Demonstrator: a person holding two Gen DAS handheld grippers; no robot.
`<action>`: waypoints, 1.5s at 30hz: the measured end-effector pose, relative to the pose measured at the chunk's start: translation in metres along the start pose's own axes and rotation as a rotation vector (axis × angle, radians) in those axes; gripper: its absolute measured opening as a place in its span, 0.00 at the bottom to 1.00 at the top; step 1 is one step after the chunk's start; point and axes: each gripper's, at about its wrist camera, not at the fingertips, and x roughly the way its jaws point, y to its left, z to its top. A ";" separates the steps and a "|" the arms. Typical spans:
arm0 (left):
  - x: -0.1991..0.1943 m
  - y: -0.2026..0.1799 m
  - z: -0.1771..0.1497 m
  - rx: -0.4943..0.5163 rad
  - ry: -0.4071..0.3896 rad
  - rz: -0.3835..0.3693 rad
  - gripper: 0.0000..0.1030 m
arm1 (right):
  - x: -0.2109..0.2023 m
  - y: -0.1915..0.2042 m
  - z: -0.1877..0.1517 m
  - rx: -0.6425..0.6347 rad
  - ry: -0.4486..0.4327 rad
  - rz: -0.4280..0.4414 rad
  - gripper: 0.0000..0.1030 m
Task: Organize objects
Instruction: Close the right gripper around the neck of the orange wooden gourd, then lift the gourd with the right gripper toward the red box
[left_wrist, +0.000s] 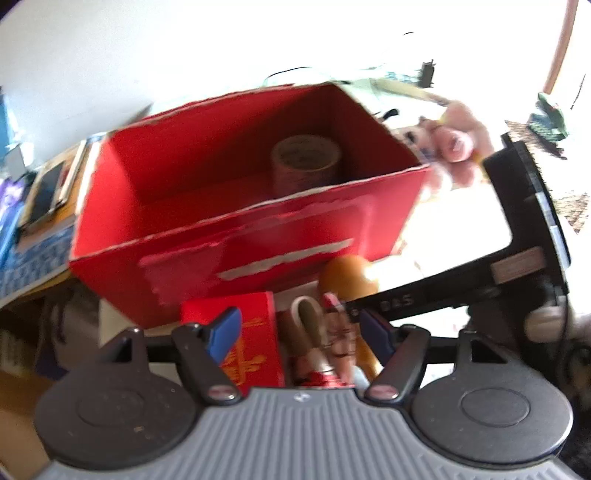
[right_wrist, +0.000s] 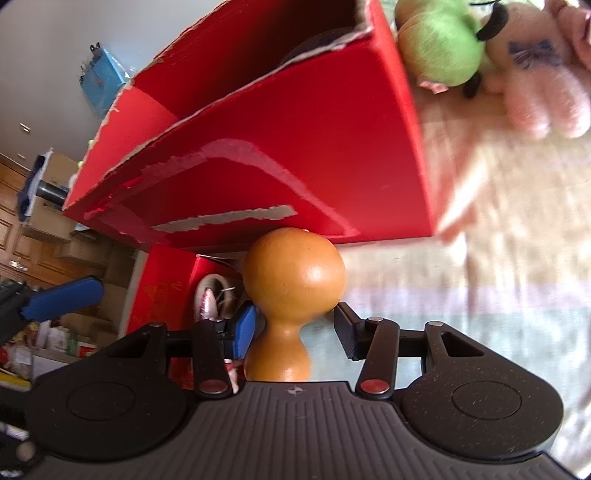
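In front of the red box (right_wrist: 258, 155), the right gripper (right_wrist: 295, 332) straddles the gourd (right_wrist: 293, 280).

Its jaws stand open either side of the gourd's neck, not clamped; I'd close squarely on the narrow waist so the round top cannot slip, then lift clear of the box's torn rim. The left gripper (left_wrist: 299, 332) is also open, around a small figurine (left_wrist: 338, 332) but seemingly not gripping it. Count: one box, one tape roll (left_wrist: 306, 162) inside it, one gourd, one small red carton (left_wrist: 255, 343), two plush toys, green (right_wrist: 439, 40) and pink (right_wrist: 535, 85).
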 end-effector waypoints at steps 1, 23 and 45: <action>-0.001 -0.002 0.001 0.010 -0.006 -0.020 0.71 | -0.002 -0.003 0.000 0.007 -0.003 -0.006 0.48; 0.069 -0.066 0.006 0.131 0.126 -0.176 0.54 | -0.034 -0.058 -0.009 0.147 -0.013 0.027 0.48; 0.084 -0.086 0.012 0.214 0.173 -0.266 0.38 | -0.059 -0.061 -0.015 0.205 -0.037 0.022 0.31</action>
